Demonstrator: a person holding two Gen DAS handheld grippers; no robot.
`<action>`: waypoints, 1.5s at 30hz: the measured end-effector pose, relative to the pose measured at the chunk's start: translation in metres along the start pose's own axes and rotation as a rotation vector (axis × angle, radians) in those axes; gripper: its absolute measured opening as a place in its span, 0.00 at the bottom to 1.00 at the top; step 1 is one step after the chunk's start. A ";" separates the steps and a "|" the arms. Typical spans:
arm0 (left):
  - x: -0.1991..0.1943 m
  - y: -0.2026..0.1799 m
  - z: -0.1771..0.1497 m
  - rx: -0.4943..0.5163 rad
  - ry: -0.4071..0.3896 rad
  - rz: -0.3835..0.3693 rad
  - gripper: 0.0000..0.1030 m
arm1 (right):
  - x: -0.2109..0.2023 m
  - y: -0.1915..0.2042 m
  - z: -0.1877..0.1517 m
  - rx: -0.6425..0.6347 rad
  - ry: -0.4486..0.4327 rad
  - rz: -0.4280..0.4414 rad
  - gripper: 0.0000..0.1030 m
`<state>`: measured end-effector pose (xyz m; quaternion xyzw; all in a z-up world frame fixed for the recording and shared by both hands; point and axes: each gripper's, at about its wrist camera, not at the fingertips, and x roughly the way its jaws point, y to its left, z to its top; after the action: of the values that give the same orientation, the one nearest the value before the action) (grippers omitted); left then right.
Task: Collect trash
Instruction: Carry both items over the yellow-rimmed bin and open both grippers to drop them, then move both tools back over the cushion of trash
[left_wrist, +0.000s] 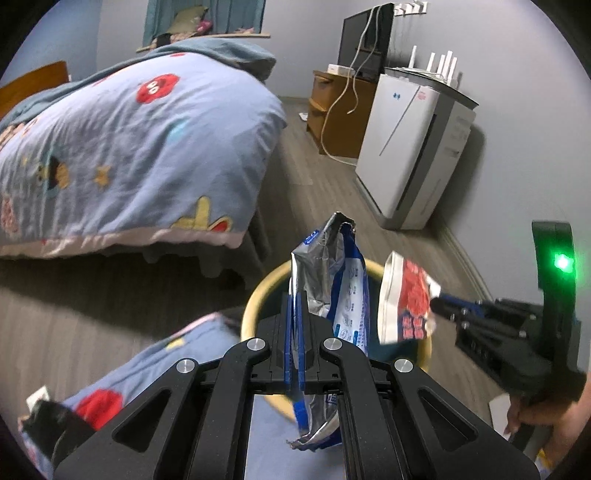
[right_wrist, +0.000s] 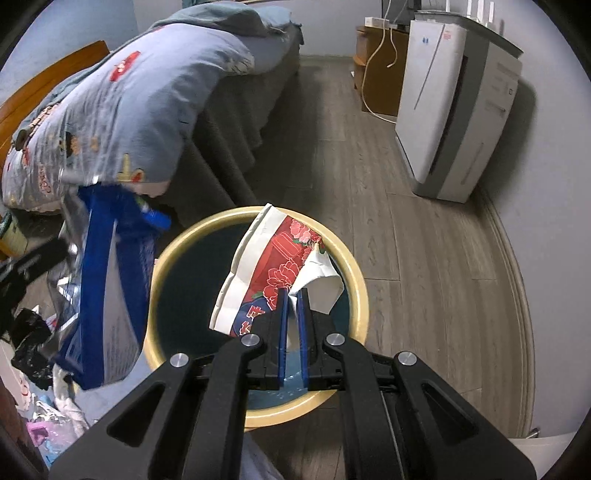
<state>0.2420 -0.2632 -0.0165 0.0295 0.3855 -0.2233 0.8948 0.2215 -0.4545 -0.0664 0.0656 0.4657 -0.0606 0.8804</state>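
My left gripper (left_wrist: 295, 295) is shut on a blue and silver foil bag (left_wrist: 332, 273) and holds it upright over the near rim of a round bin with a yellow rim (left_wrist: 255, 295). My right gripper (right_wrist: 292, 295) is shut on a red and white printed wrapper (right_wrist: 266, 266) and holds it over the open mouth of the bin (right_wrist: 177, 240). In the left wrist view the right gripper (left_wrist: 436, 302) comes in from the right with the wrapper (left_wrist: 406, 299). In the right wrist view the foil bag (right_wrist: 107, 291) hangs blurred at the left of the bin.
A bed with a blue patterned quilt (left_wrist: 129, 147) stands to the left. A white air purifier (left_wrist: 413, 147) and a wooden cabinet (left_wrist: 340, 110) stand against the right wall. Loose litter and bags (right_wrist: 33, 350) lie on the floor at the left.
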 end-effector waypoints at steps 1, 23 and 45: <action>0.003 -0.003 0.002 0.001 -0.009 -0.004 0.03 | 0.001 -0.001 -0.001 -0.002 0.001 -0.006 0.05; -0.042 0.017 -0.011 0.001 -0.062 0.050 0.73 | -0.016 0.013 0.005 0.005 -0.038 0.055 0.71; -0.209 0.102 -0.093 -0.029 -0.098 0.268 0.93 | -0.106 0.077 -0.021 0.106 -0.110 0.265 0.94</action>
<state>0.0959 -0.0722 0.0530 0.0569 0.3370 -0.0977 0.9347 0.1581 -0.3699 0.0144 0.1693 0.4001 0.0284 0.9002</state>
